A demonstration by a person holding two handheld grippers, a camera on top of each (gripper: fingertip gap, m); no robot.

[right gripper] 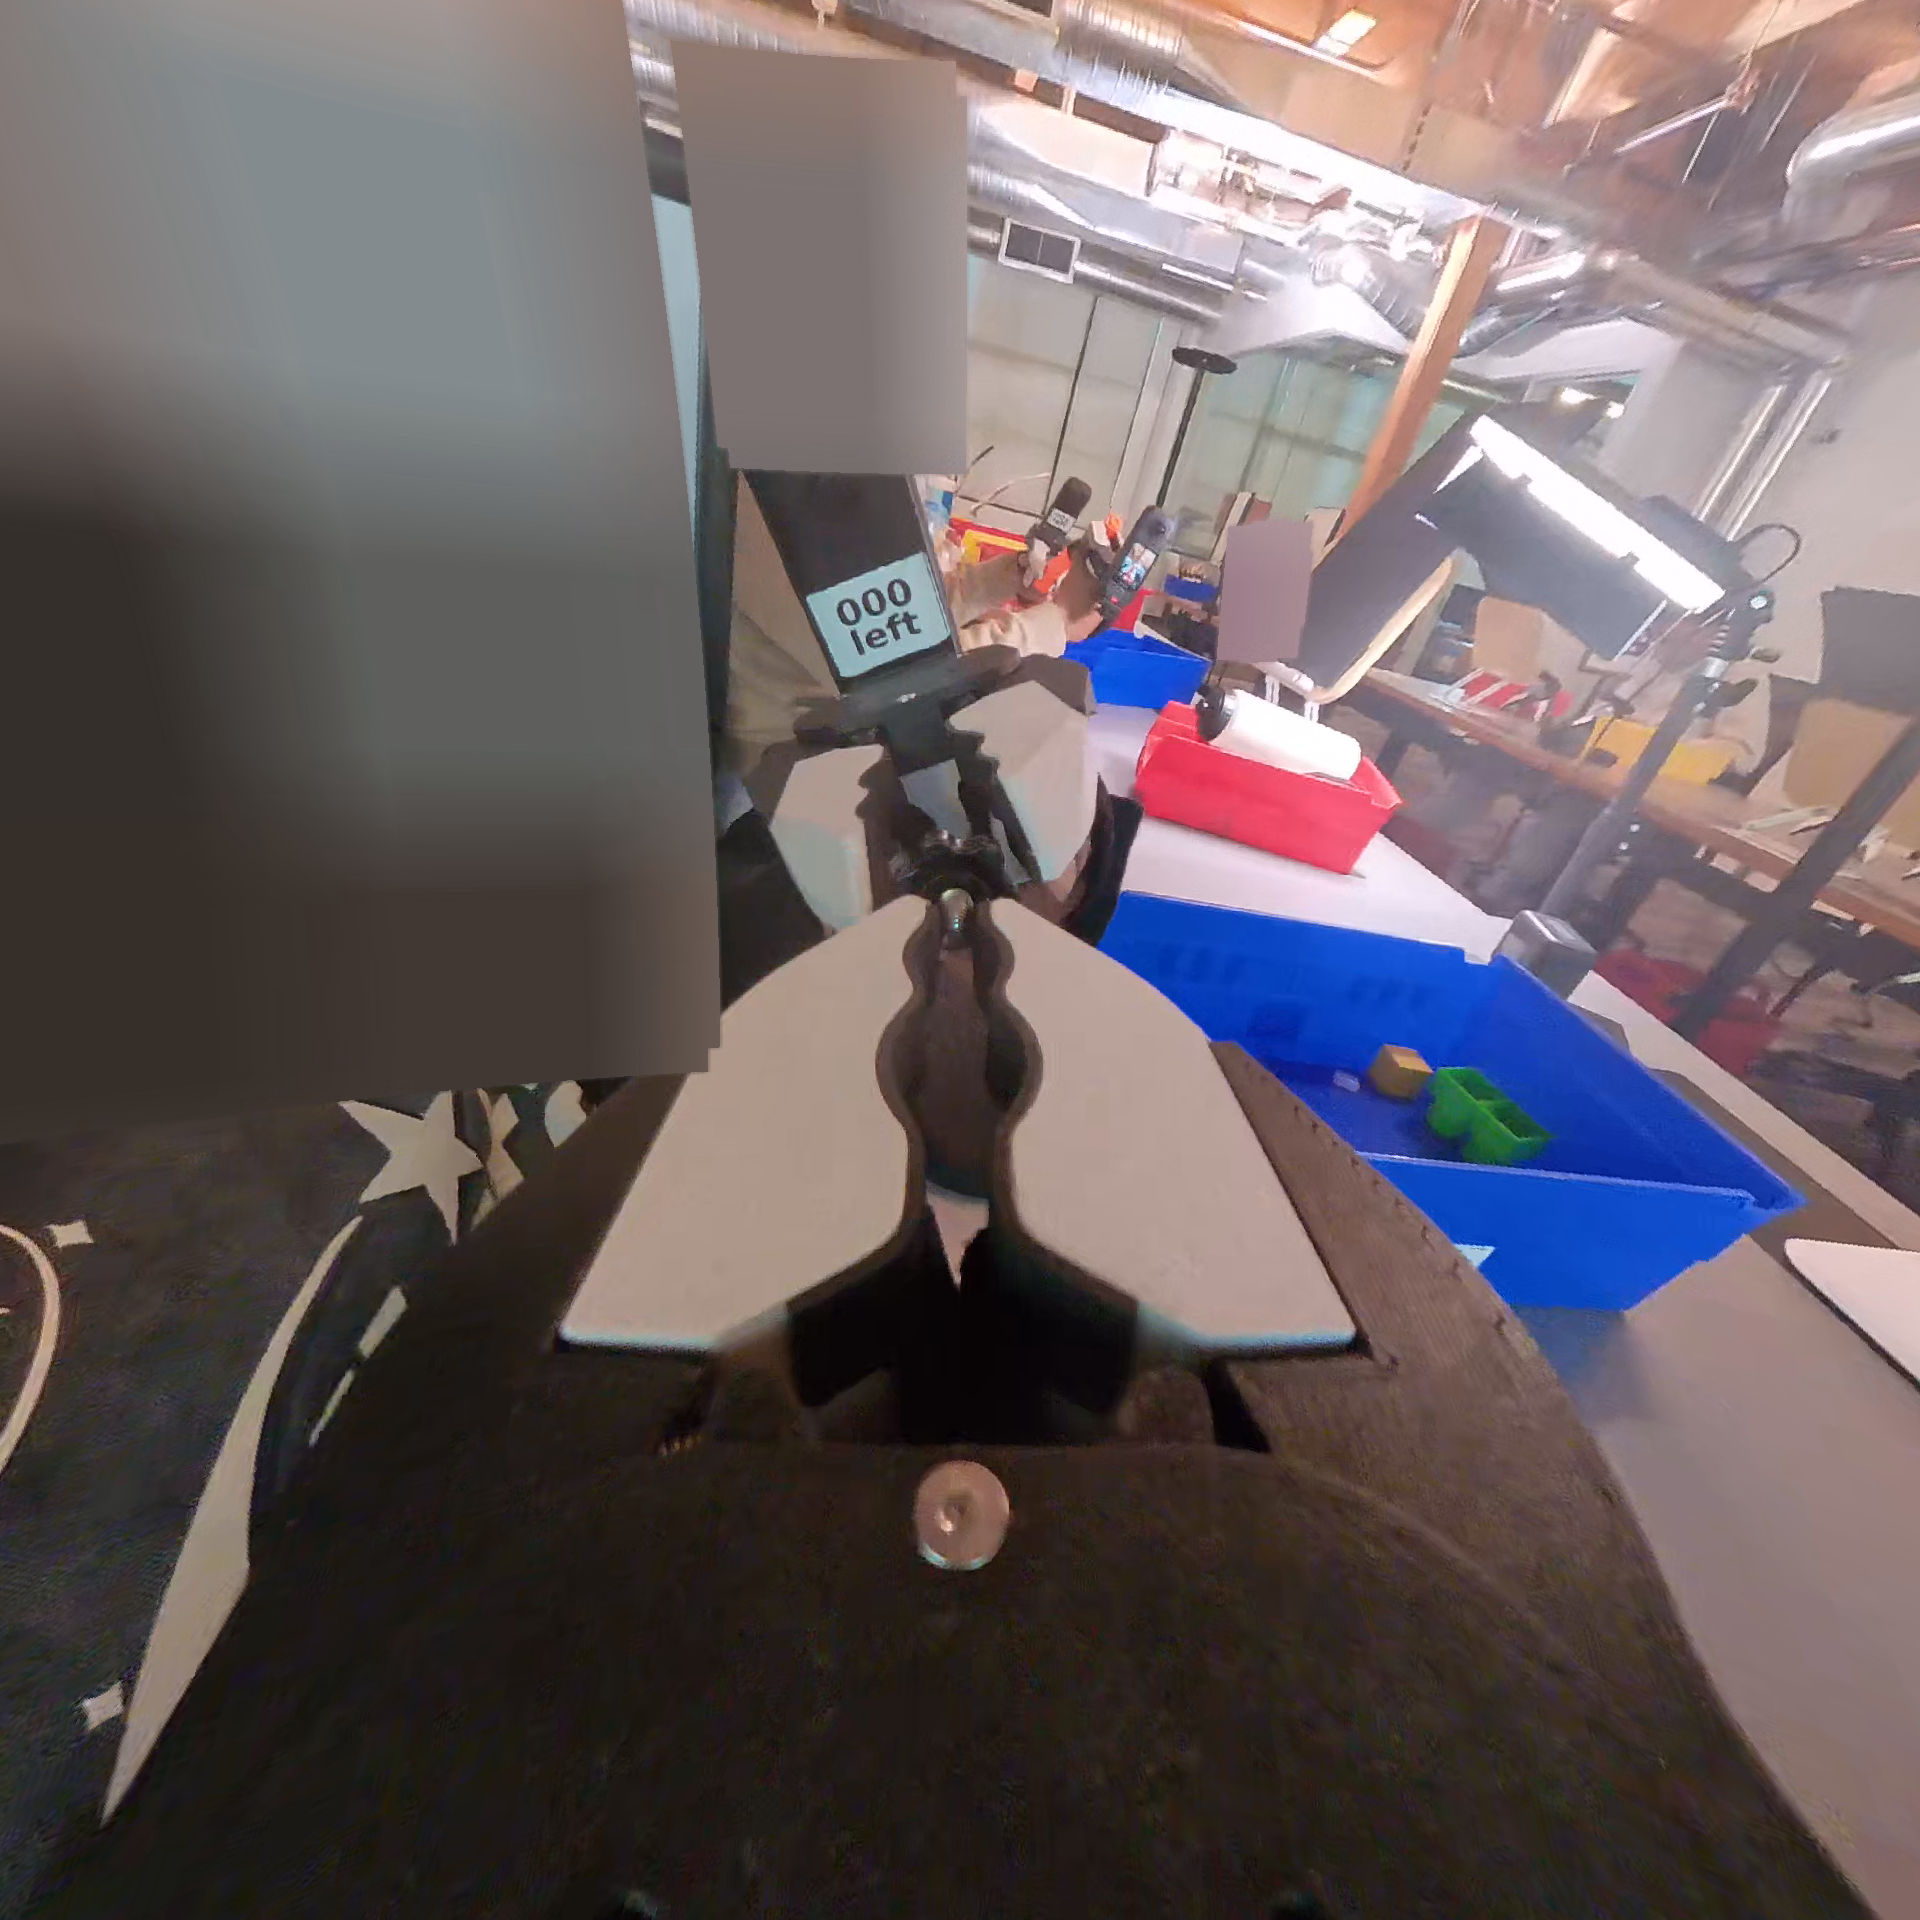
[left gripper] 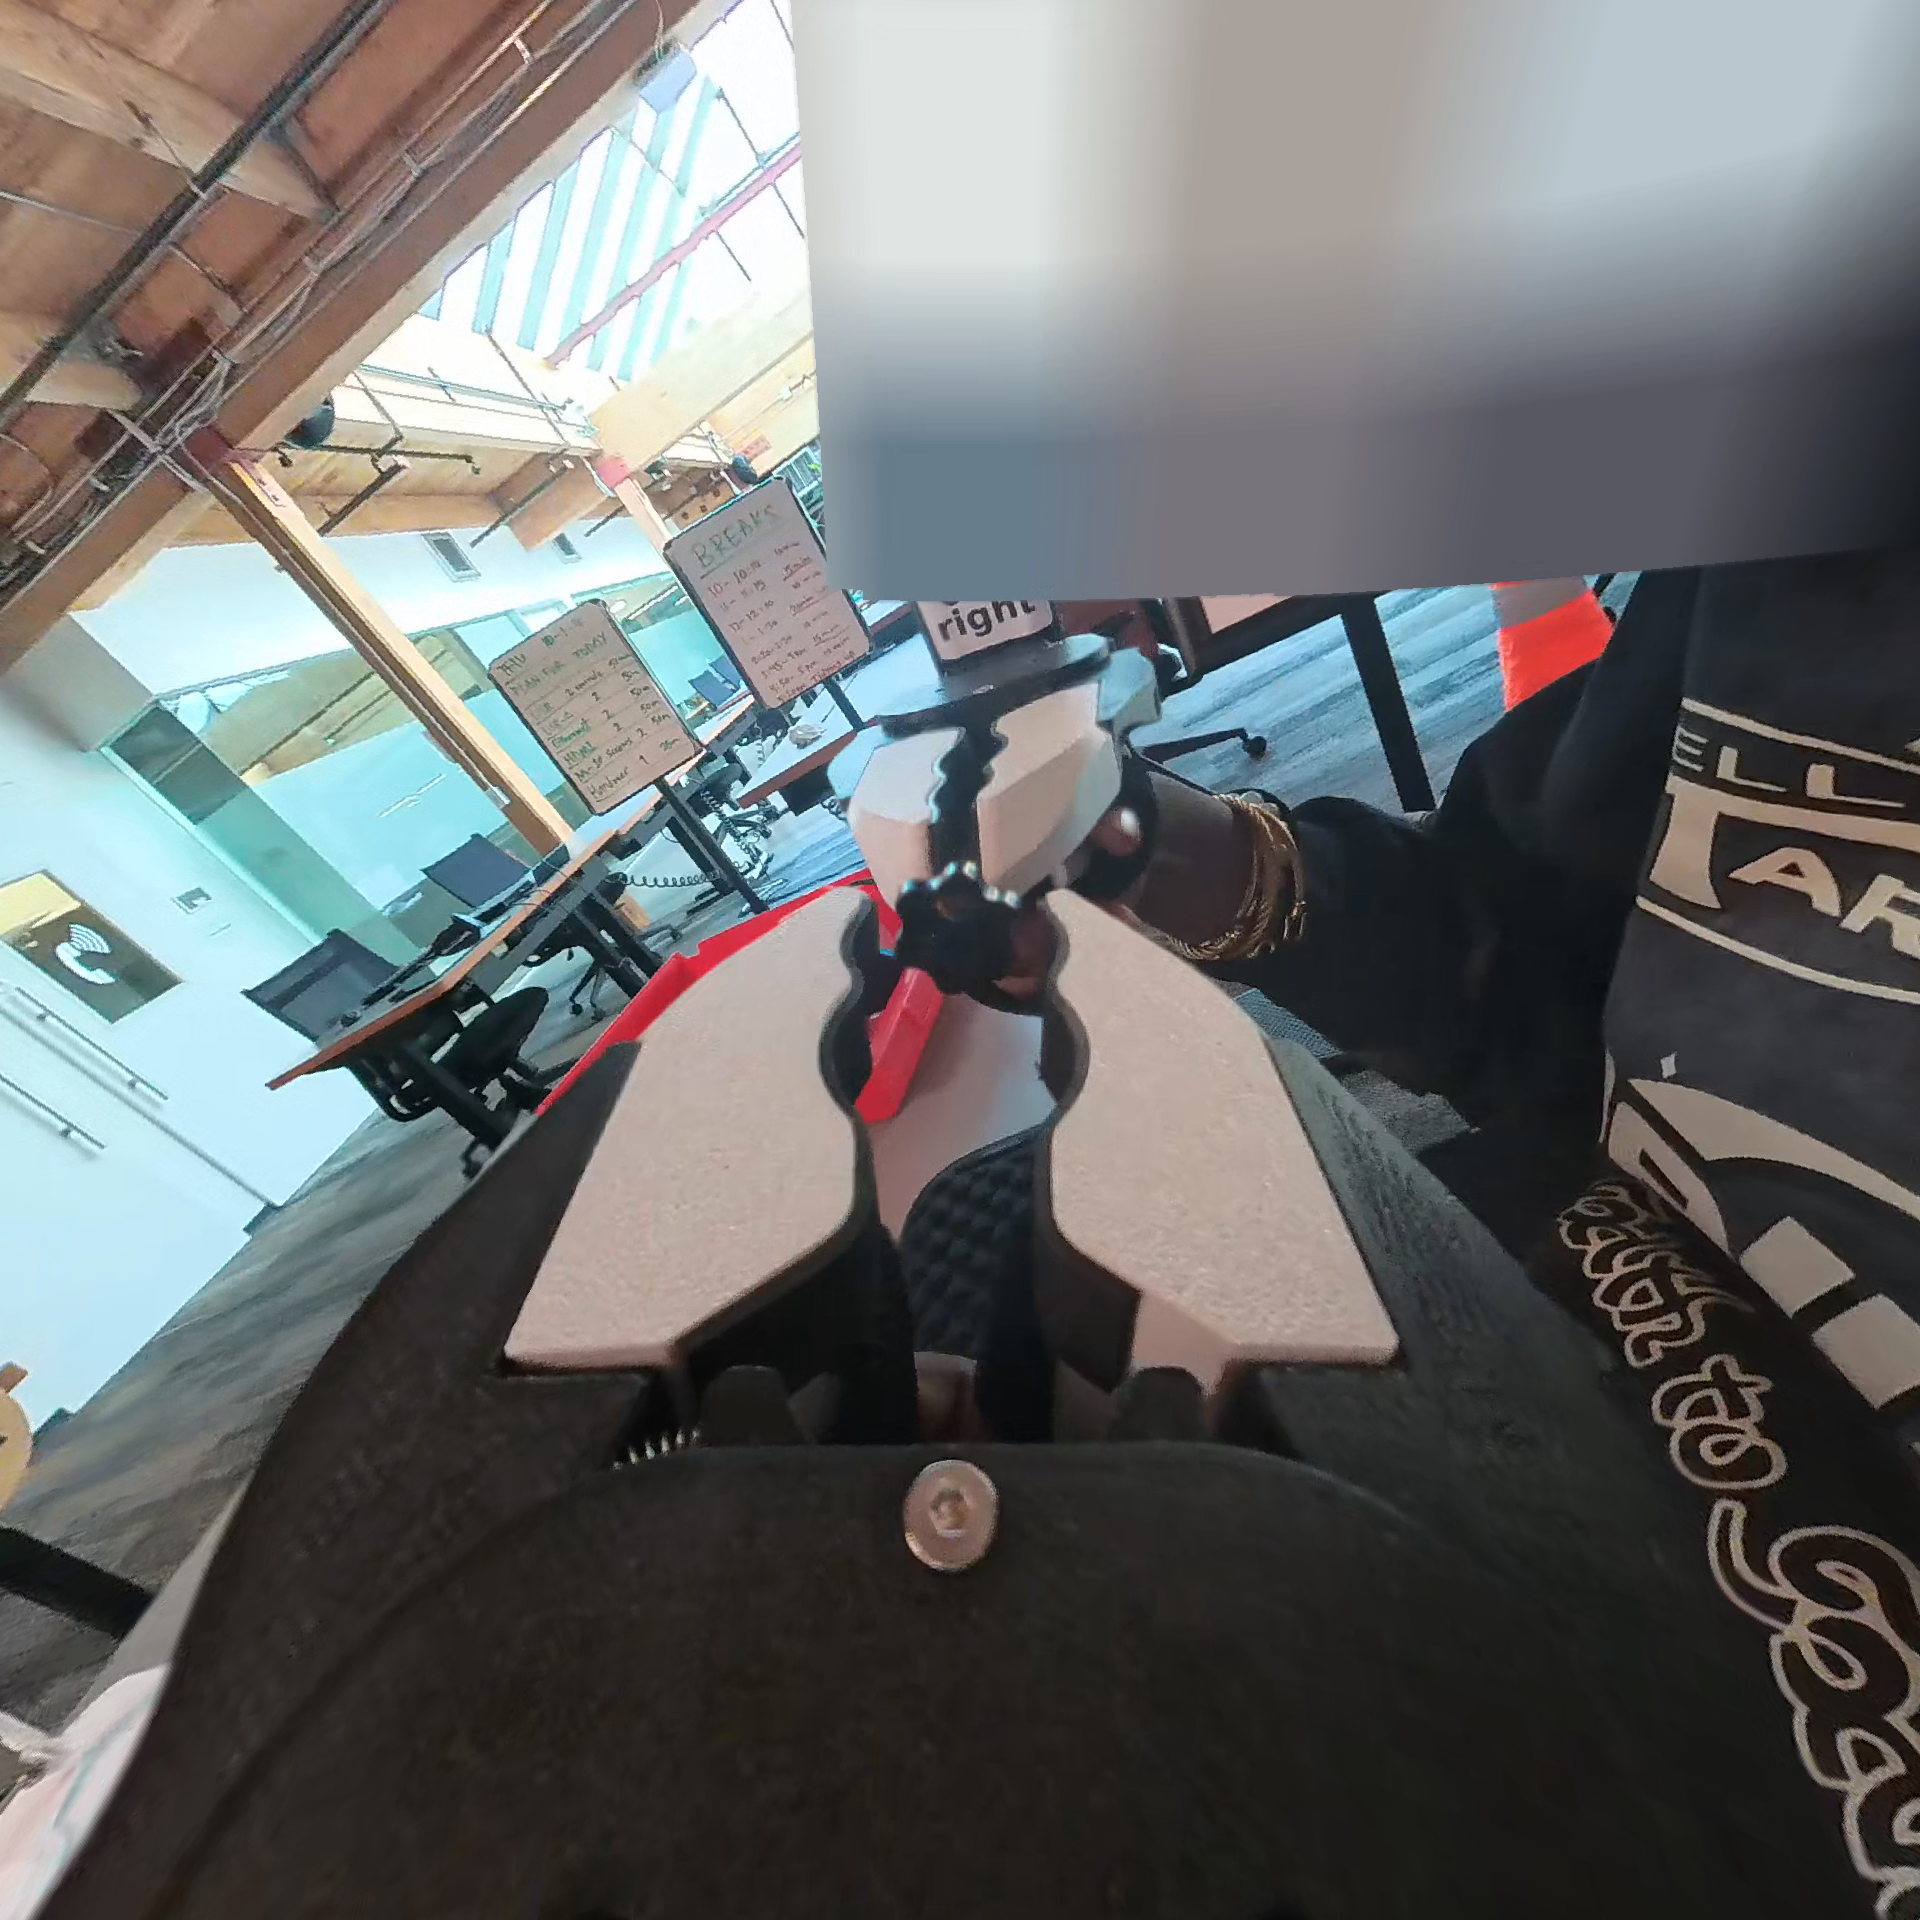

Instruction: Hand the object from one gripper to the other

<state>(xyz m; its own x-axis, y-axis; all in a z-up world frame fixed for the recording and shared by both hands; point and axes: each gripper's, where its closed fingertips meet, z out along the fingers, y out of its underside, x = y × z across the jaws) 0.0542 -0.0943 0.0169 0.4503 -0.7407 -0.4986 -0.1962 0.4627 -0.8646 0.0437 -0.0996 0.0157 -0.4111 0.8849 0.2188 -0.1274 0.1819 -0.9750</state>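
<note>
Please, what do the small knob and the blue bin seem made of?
The knob: probably black moulded plastic, matte, lobed rim; its threaded stem looks like shiny metal. The blue bin: likely rigid plastic, smooth, slightly glossy walls.

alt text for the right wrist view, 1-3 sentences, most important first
The right gripper pinches a small black knob with a silver screw at its fingertips, tip to tip with the left gripper facing it. To the right, a blue bin holds a green block and a tan cube; a red bin sits farther back.
</note>
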